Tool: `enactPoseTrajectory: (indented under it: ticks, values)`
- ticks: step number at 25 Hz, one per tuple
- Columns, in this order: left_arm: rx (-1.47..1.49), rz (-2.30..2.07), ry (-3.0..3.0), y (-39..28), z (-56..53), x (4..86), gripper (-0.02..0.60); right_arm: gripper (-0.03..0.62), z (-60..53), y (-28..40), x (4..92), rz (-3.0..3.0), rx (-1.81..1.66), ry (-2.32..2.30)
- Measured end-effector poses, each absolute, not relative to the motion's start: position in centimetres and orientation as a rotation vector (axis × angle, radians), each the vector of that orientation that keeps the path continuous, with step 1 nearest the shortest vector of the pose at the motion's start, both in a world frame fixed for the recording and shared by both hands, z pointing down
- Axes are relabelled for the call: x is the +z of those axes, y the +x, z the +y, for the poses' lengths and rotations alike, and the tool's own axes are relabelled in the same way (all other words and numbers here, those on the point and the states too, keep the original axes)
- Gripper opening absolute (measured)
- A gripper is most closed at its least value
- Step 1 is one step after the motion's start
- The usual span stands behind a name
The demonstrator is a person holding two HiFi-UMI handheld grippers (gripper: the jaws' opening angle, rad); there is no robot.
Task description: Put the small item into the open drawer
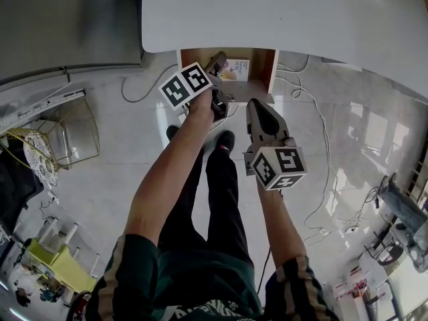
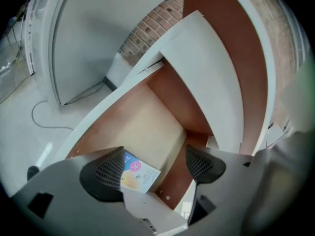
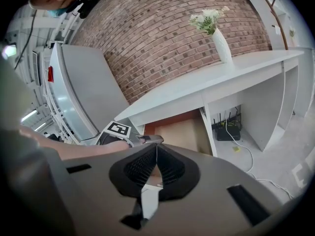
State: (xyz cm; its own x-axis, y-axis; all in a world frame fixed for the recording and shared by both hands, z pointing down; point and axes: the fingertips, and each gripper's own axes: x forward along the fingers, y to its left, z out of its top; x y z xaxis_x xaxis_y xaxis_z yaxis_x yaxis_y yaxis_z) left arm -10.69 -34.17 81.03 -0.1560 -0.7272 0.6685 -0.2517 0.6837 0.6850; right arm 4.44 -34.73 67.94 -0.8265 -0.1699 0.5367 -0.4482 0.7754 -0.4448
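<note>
The open drawer (image 1: pixel 262 67) sticks out from under the white desk (image 1: pixel 281 12); its inside is brown wood. A small printed packet (image 1: pixel 237 69) lies flat on the drawer's floor. In the left gripper view the packet (image 2: pixel 141 176) rests in the drawer's near corner, partly behind one pad (image 2: pixel 104 174). My left gripper (image 1: pixel 219 79) hovers over the drawer (image 2: pixel 147 127) with its jaws wide apart, and the left gripper (image 2: pixel 155 168) holds nothing. My right gripper (image 1: pixel 258 107) hangs just in front of the drawer, shut, and the right gripper (image 3: pixel 156 167) has its pads together with nothing between them.
A vase of flowers (image 3: pixel 221 42) stands on the desk top. Cables (image 1: pixel 314 126) trail over the tiled floor to the right, and a router (image 3: pixel 229 131) sits under the desk. A wire basket (image 1: pixel 67 136) stands at the left. The person's feet (image 1: pixel 225 139) are below the drawer.
</note>
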Motion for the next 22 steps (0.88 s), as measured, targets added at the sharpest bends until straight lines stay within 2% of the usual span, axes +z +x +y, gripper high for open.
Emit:
enactPoseTrajectory:
  ticks: [2, 3, 6, 7, 8, 13, 22]
  values:
    - [-0.504, -1.736, 0.857, -10.3, -34.2, 79.2, 0.394, 0.025, -34.9, 4.1, 67.0, -2.5, 0.777, 0.454]
    - [-0.494, -1.749, 0.883, -10.2, -34.1, 78.4, 0.356, 0.025, -35.0, 4.0, 66.6, -2.504, 0.77, 0.449]
    - [-0.435, -1.802, 0.948, -9.9, -33.5, 76.0, 0.163, 0.025, -35.3, 3.9, 65.0, -2.515, 0.749, 0.438]
    - [-0.42, -1.812, 0.977, -9.7, -33.3, 75.0, 0.081, 0.025, -35.2, 4.0, 64.4, -2.518, 0.743, 0.434]
    - [-0.412, -1.815, 1.013, -9.5, -33.1, 74.0, 0.042, 0.025, -35.1, 4.0, 63.8, -2.521, 0.736, 0.431]
    - [-0.352, -1.863, 1.145, -10.1, -32.5, 70.3, 0.015, 0.025, -34.7, 3.5, 62.4, -2.522, 0.67, 0.399]
    - [0.018, -2.017, 1.42, -10.3, -31.9, 61.0, 0.015, 0.025, -35.0, 3.3, 56.7, -2.573, 0.567, 0.363]
